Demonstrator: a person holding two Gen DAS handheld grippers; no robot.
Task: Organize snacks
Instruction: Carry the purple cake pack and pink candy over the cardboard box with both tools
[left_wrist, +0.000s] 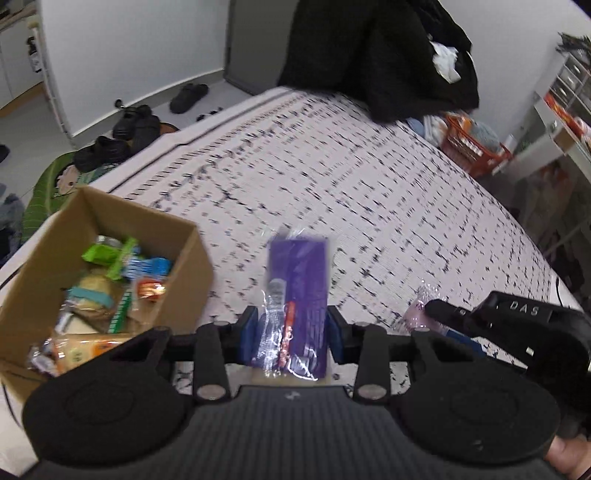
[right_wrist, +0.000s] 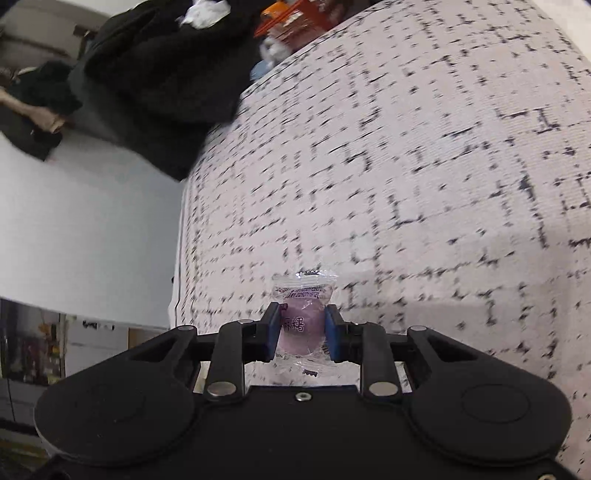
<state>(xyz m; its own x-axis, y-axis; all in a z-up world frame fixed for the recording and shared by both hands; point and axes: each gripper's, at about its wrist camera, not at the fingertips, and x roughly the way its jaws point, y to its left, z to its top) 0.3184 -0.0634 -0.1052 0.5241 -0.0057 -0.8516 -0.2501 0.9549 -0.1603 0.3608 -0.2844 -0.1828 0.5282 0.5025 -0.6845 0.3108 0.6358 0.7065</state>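
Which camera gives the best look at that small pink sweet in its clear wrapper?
The right wrist view: the pink sweet sits centred and close, pinched between the right tongs. The left wrist view catches it only as a blurred pink bit at its right side.

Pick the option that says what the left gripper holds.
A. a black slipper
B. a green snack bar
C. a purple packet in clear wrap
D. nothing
C: in the left wrist view the left gripper has its blue fingers pressed on both sides of the purple packet, beside the cardboard box.
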